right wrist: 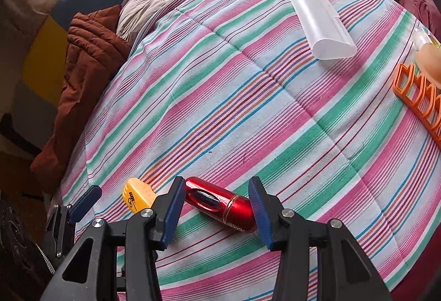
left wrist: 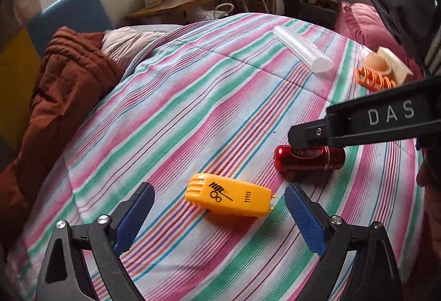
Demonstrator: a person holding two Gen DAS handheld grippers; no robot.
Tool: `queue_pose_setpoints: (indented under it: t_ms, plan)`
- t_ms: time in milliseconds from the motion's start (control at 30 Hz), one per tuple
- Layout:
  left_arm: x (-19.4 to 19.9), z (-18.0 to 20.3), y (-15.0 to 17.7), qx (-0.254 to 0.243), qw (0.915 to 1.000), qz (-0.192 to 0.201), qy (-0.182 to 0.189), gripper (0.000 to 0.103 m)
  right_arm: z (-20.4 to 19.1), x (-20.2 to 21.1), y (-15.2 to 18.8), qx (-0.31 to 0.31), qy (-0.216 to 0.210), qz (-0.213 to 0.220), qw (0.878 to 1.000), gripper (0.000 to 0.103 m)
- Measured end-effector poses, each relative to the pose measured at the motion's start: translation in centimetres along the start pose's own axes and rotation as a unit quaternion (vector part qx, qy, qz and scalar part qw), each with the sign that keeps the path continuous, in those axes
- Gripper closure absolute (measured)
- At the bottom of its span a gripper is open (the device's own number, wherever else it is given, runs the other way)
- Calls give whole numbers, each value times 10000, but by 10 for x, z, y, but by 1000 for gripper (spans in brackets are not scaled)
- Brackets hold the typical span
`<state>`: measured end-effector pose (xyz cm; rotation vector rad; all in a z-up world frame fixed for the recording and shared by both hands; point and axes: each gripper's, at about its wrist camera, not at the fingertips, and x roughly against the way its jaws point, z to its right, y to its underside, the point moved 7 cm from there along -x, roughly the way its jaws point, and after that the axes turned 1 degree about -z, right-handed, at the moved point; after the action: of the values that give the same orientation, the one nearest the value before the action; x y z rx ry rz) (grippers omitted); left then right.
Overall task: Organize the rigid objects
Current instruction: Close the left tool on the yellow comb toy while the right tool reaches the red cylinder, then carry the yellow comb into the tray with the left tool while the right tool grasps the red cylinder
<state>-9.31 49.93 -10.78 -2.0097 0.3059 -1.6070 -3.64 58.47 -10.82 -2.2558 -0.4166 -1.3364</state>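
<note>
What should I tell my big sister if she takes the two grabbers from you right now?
Left gripper: open, holding nothing, either side of the yellow plastic clip-shaped piece.
Right gripper: open around the shiny red metal cylinder, not yet closed on it.
Far side of the striped bedspread: long translucent white plastic case and orange plastic rack.
Done: nothing grouped yet.
Left: probably grasp both pieces and gather them with the others.

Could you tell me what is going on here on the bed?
A person is sorting small objects on a striped bedspread with two handheld grippers. The right gripper is open around a red canister lying on its side; the left gripper is open, framing a yellow plastic piece. Neither is gripped yet.
</note>
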Motion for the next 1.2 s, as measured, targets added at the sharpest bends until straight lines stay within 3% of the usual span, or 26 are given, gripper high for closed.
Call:
queue_pose_setpoints:
  t_ms: [133, 167, 200, 233, 267, 500, 667, 833, 1067, 1133, 1200]
  plan:
    - [-10, 11, 0, -695, 9975, -95, -71, 6, 0, -1, 0, -1, -8, -16, 10000, 56]
    - [-13, 11, 0, -742, 9972, -110, -72, 9, 0, -1, 0, -6, -6, -17, 10000, 56]
    - [-16, 10, 2, -692, 9975, -157, 35, 24, 0, -1, 0, -9, -5, -20, 10000, 56]
    - [-19, 9, 4, -563, 9978, -262, 213, 33, 1, -1, 0, -16, -11, -21, 10000, 56]
    - [-20, 7, 5, -422, 9982, -308, 292, 36, 1, -1, 0, -16, -15, -21, 10000, 56]
    - [-9, -12, 21, 500, 9984, -226, 130, 37, -1, -3, -1, 63, 70, -42, 9999, 56]
    - [10, -20, 47, 1381, 9898, -348, -55, 37, -10, -17, 8, 247, -17, -415, 9988, 52]
    - [40, -14, 79, 1896, 9811, -345, -175, 37, -18, -19, 13, 626, 190, -408, 9970, 51]
    - [92, -13, 107, 2125, 9740, -29, -785, 37, -33, -25, 23, 1327, 581, -404, 9886, 40]
    - [108, -15, 113, 2222, 9705, 78, -928, 37, -37, -27, 28, 1605, 787, -397, 9831, 40]
    - [126, -21, 119, 2363, 9649, 218, -1127, 37, -42, -29, 33, 1921, 982, -400, 9756, 51]
